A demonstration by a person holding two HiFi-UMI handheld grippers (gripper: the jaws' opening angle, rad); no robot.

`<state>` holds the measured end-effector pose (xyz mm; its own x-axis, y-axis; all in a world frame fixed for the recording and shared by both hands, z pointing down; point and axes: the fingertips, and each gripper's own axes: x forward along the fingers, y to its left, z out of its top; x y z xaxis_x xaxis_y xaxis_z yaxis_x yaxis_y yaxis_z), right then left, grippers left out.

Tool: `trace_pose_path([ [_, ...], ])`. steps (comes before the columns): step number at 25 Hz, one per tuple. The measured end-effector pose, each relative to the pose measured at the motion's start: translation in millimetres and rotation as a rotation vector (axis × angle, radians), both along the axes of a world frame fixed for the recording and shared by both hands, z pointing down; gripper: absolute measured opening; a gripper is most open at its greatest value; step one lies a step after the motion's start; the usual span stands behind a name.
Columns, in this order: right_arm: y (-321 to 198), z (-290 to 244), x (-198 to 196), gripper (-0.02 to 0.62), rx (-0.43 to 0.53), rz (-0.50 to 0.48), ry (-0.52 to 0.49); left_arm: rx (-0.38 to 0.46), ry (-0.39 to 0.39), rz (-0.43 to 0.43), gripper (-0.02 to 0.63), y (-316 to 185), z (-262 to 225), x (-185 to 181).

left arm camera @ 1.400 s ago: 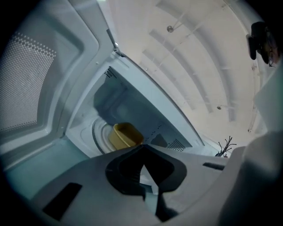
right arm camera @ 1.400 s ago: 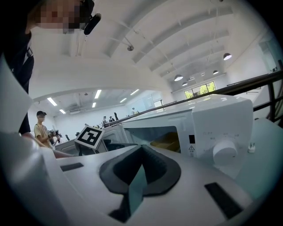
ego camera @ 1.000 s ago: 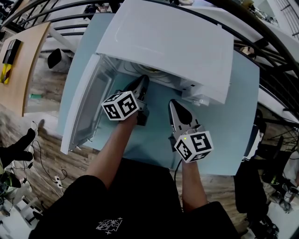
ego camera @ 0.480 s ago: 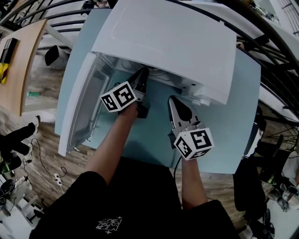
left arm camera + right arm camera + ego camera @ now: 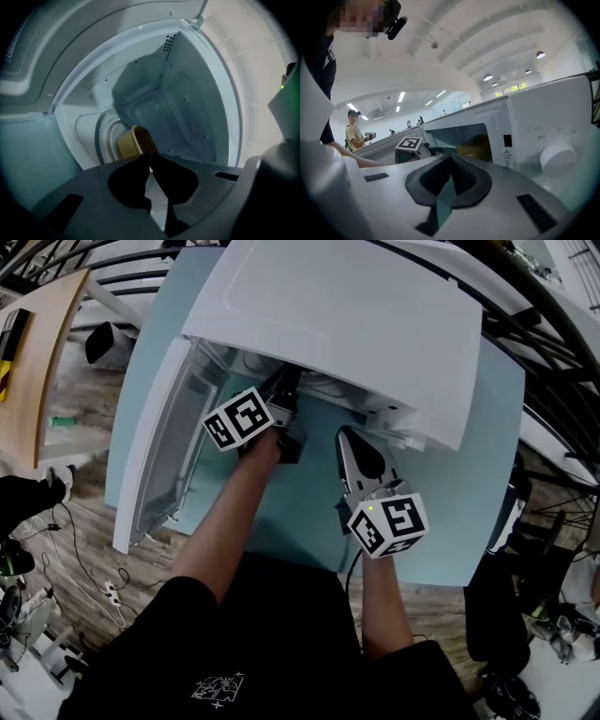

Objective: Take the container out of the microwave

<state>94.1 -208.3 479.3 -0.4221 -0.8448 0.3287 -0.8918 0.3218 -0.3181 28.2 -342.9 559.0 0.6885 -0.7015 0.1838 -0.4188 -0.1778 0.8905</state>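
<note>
While the boxy white microwave point(image 5: 356, 324) stands with its door point(image 5: 164, 442) open, the left gripper point(image 5: 289, 385) reaches inside its cavity. Its jaws are pinched together on the near rim of the tan round container point(image 5: 134, 140) there. The right gripper point(image 5: 349, 439) hangs just outside the microwave's front, jaws pressed together on nothing.

Dim, shadowed microwave cavity point(image 5: 178, 117); bright ceiling lamps point(image 5: 540, 55); fisheye-bent, dark-vignetted edges.
</note>
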Motion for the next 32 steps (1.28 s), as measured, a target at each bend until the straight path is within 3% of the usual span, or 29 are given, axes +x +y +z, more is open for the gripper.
trace_pose_path([
  [10, -0.6, 1.1, 1.3, 0.005, -0.008, 0.023, 0.006, -0.054, 0.064, -0.009, 0.086, -10.9, 7.7, -1.6],
  [17, 0.7, 1.7, 4.8, 0.005, -0.012, 0.048, 0.004, -0.109, 0.115, -0.036, 0.087, -19.4, 11.9, -2.9],
  [32, 8.4, 5.7, 17.9, 0.005, -0.025, 0.107, 0.005, -0.157, 0.111, -0.040, 0.062, -24.0, 20.0, 0.0],
])
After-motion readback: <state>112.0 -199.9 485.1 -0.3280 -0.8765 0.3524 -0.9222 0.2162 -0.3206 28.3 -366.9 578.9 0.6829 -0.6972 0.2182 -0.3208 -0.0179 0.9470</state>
